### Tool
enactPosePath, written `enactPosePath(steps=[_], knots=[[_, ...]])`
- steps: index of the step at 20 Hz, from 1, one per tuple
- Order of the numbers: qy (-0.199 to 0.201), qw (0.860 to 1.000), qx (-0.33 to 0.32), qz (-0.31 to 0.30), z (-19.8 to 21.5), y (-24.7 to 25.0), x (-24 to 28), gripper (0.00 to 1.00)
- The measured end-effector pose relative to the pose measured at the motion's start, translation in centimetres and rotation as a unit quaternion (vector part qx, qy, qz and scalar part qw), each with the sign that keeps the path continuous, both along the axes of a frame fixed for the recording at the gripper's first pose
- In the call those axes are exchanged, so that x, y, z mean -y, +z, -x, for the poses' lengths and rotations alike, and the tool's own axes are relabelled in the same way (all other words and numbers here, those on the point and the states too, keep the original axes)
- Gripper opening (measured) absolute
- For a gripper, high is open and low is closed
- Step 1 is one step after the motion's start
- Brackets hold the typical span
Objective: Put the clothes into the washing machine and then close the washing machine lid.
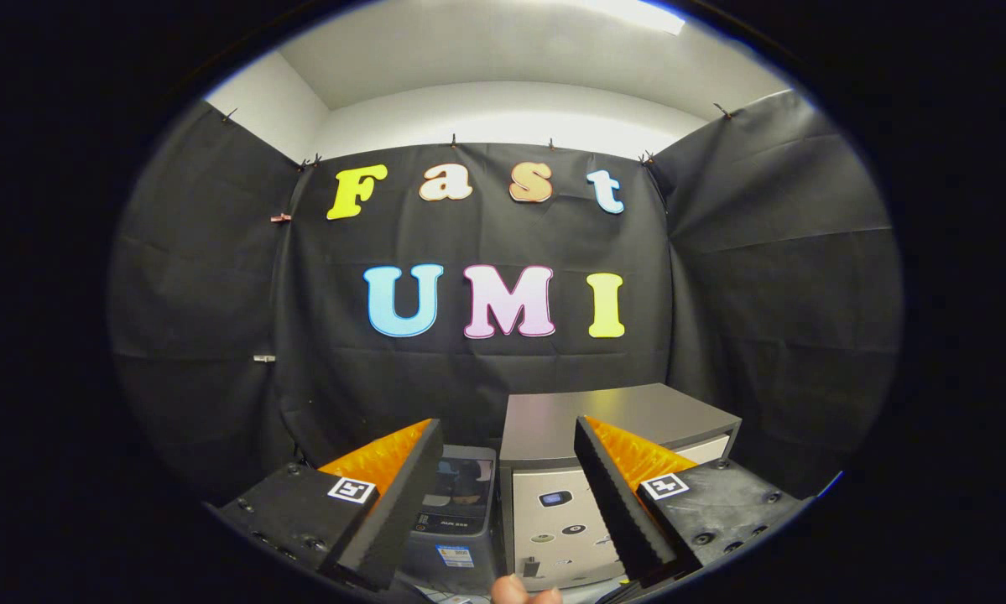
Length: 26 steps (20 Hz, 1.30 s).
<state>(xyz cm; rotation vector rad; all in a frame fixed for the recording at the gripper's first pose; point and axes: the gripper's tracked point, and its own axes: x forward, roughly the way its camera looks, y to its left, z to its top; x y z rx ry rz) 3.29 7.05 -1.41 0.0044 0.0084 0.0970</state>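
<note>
Gripper view: black cloth wall (763,277) closes three sides, open air ahead. Grey-topped cabinet (616,415) sits beyond right finger, stickers on its front unreadable. Washing machine (461,503), dark, lid shut, stands just left of cabinet, between the fingers; label unreadable. Gripper (508,436) wide open, holding nothing. Fingertip (511,590) of a hand below.

Matt black ridged foam fingers (402,495) on the parted gripper (507,491); beyond, a smooth grey-topped plastic washing machine (553,503); matt creased black cloth wall (763,294).
</note>
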Motion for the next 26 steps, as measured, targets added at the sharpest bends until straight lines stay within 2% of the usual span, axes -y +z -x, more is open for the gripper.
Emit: enactPosePath(steps=[10,15,26], knots=[[-0.013,1.0,-0.017,0.011,-1.7,-1.2,0.8,0.99],[-0.014,1.0,-0.018,-0.004,-1.9,-2.1,0.8,0.99],[-0.037,0.999,-0.012,-0.012,-1.9,-0.6,1.7,0.99]])
